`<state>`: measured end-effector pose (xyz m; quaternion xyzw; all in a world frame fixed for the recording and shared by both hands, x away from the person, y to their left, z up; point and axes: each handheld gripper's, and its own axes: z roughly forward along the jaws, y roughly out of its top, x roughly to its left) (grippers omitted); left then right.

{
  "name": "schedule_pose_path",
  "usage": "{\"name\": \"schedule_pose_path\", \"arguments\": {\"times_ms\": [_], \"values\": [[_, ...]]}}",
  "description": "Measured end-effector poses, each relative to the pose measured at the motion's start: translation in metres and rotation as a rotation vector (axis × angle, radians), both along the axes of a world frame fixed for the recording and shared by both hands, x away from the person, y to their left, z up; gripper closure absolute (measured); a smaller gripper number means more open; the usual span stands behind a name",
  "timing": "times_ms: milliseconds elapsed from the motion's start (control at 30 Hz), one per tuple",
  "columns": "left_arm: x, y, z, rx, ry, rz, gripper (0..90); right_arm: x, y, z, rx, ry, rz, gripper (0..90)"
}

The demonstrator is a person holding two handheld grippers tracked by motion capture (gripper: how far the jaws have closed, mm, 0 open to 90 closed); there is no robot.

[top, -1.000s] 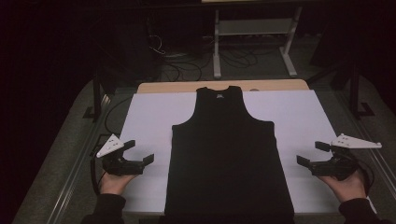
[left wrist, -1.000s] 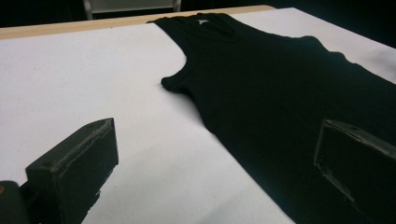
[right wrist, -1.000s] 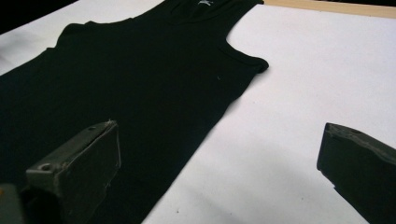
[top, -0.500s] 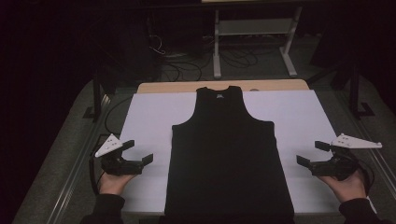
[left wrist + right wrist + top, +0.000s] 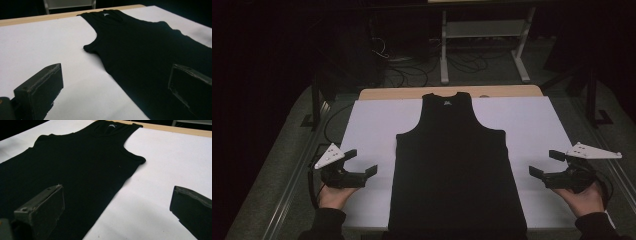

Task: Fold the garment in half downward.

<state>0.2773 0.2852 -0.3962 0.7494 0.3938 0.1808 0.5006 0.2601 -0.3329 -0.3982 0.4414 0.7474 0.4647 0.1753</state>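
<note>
Over the preceding second the left hand-held gripper (image 5: 357, 169) shifted only slightly at the left edge of the table (image 5: 372, 125), and the right hand-held gripper (image 5: 548, 162) held its position at the right edge. The black tank top (image 5: 454, 170) did not move. This indicated that no grasp had begun; the work was judged to be at its start, with both grippers staged for a first pick.

Both grippers had their jaws spread wide and held nothing. Each stood apart from the garment, one on either side of its lower body.

The tank top lay flat and face up on the white sheet (image 5: 532, 125) in the middle of the table. Its long axis ran from the person's edge toward the far edge, the neckline (image 5: 446, 98) pointing away from the person and the hem toward the person.
</note>
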Motion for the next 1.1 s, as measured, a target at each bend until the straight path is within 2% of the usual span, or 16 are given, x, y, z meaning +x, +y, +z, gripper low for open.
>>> {"name": "schedule_pose_path", "arguments": {"times_ms": [233, 267, 467, 800, 1100], "values": [[0.008, -0.004, 0.005, 0.030, 0.000, -0.014, 0.0, 0.005, 0.003, 0.007, -0.016, -0.002, 0.006, 0.0], [0.009, -0.004, 0.007, 0.051, -0.017, -0.011, 0.0, 0.008, 0.005, 0.009, -0.034, -0.006, 0.010, 0.0], [0.013, -0.004, 0.011, 0.071, -0.013, -0.017, 0.0, 0.018, 0.010, 0.017, -0.064, -0.002, 0.025, 0.0], [0.025, -0.008, 0.020, 0.087, -0.006, -0.031, 0.0, 0.032, 0.019, 0.032, -0.080, -0.015, 0.066, 0.0], [0.033, -0.007, 0.026, 0.089, -0.007, -0.037, 0.0, 0.040, 0.019, 0.032, -0.074, -0.011, 0.078, 0.0]]}}
